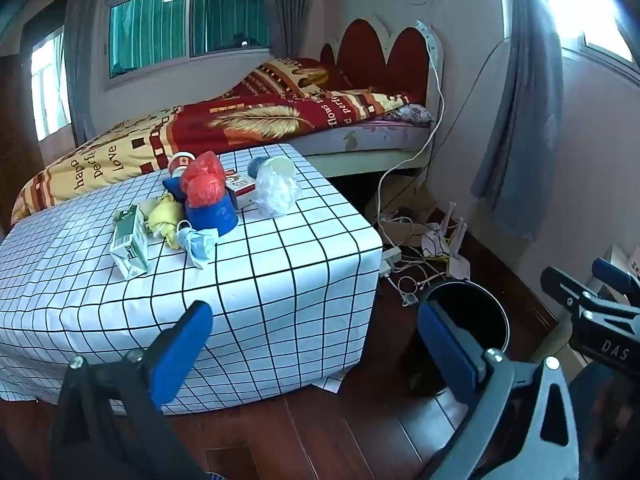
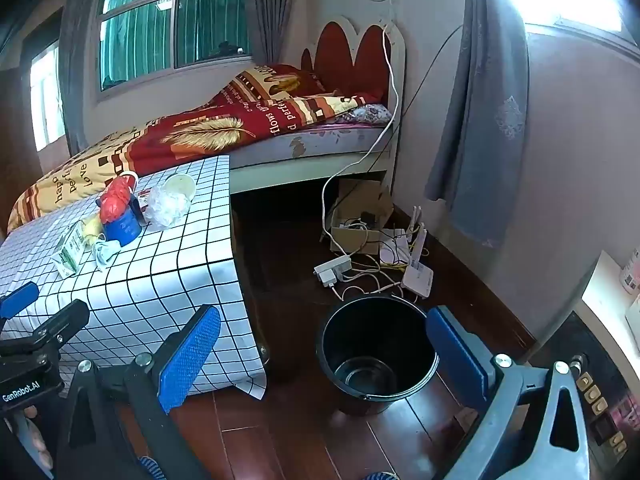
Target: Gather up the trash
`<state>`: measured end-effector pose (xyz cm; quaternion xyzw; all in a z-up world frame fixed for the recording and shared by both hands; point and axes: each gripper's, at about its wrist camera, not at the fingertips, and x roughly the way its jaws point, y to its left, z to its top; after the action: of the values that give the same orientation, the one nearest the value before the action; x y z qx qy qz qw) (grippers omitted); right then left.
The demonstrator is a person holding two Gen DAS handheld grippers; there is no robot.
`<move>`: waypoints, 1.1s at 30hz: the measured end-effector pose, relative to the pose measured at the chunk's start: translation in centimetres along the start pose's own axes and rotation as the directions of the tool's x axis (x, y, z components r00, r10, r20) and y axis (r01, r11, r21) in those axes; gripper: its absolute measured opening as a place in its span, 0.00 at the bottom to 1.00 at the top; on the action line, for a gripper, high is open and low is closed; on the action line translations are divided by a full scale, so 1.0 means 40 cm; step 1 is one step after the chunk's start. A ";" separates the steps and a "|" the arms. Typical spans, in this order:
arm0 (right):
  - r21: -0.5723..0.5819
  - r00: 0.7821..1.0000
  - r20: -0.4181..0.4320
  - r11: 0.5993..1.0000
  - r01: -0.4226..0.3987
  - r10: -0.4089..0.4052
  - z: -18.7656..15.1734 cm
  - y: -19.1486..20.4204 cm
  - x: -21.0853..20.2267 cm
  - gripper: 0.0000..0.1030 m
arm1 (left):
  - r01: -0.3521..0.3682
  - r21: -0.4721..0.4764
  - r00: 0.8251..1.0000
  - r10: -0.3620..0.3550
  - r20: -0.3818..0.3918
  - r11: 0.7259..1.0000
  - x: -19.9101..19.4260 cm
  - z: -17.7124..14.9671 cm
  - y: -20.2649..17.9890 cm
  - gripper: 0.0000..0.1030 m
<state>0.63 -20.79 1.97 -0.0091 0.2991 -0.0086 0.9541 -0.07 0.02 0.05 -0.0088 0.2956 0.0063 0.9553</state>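
Observation:
On the table with the white grid cloth (image 1: 280,280) lies trash: a green-white carton (image 1: 129,242), a yellow crumpled wrapper (image 1: 166,216), a blue face mask (image 1: 198,242), a blue cup (image 1: 214,218) stuffed with a red plastic bag (image 1: 202,182), a red-white pack (image 1: 240,188), a clear plastic bag (image 1: 276,190) and a paper cup (image 1: 280,166). A black bin (image 2: 376,344) stands empty on the floor right of the table. My left gripper (image 1: 316,316) hangs open before the table's near corner. My right gripper (image 2: 322,320) is open above the bin's near side, holding nothing.
A bed with a red-yellow quilt (image 1: 248,120) runs behind the table. Cables, a power strip (image 2: 332,268), a white router (image 2: 418,276) and a cardboard box (image 2: 356,216) clutter the floor beyond the bin. A grey curtain (image 2: 476,120) hangs on the right wall.

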 end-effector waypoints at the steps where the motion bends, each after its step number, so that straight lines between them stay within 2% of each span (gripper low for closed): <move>1: -0.021 1.000 0.005 1.000 0.016 -0.016 0.000 0.002 0.000 1.00 | -0.001 0.014 1.000 0.001 0.001 1.000 0.000 -0.001 -0.002 1.00; 33: -0.017 1.000 0.006 1.000 0.008 -0.008 0.002 0.010 -0.005 1.00 | 0.013 -0.007 1.000 -0.013 -0.018 1.000 -0.008 0.007 0.014 1.00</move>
<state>0.51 -20.39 2.14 -0.0183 0.2962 -0.0100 0.9549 -0.20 0.59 0.48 -0.0138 0.3043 0.0011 0.9525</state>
